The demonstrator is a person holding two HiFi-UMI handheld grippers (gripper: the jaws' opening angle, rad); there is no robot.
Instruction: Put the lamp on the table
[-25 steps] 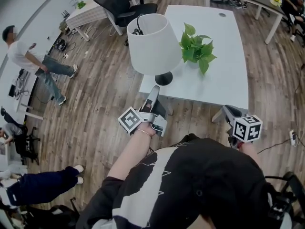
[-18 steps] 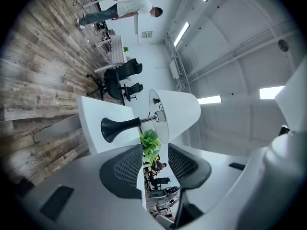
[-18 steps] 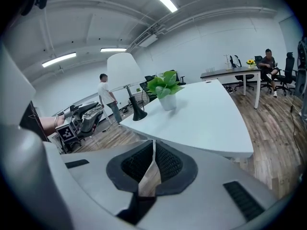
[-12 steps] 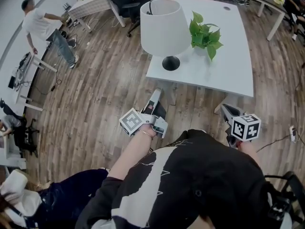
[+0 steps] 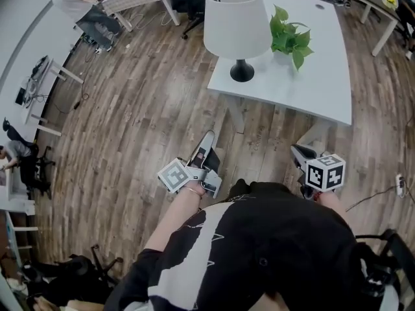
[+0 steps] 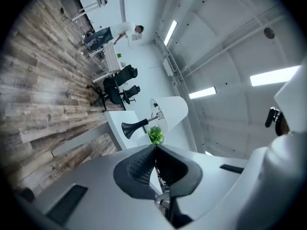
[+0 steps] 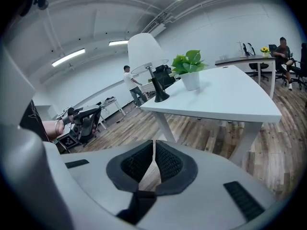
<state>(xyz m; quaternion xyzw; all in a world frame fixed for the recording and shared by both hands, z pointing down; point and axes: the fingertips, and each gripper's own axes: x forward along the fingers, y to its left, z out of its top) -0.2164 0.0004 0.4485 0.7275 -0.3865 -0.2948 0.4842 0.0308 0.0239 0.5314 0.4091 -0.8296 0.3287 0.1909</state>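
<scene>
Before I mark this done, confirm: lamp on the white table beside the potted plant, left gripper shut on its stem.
Wrong grip. The left gripper view shows the left gripper just closed on nothing, off the lamp, which stands on the white table beside the potted plant.

I count one lamp point(image 5: 237, 31), comprising one white shade point(image 7: 144, 49) and one black base point(image 5: 242, 74). I count one potted plant point(image 5: 290, 37), set in one white pot point(image 7: 191, 82). I count one white table point(image 5: 318, 86) carrying both items.
</scene>
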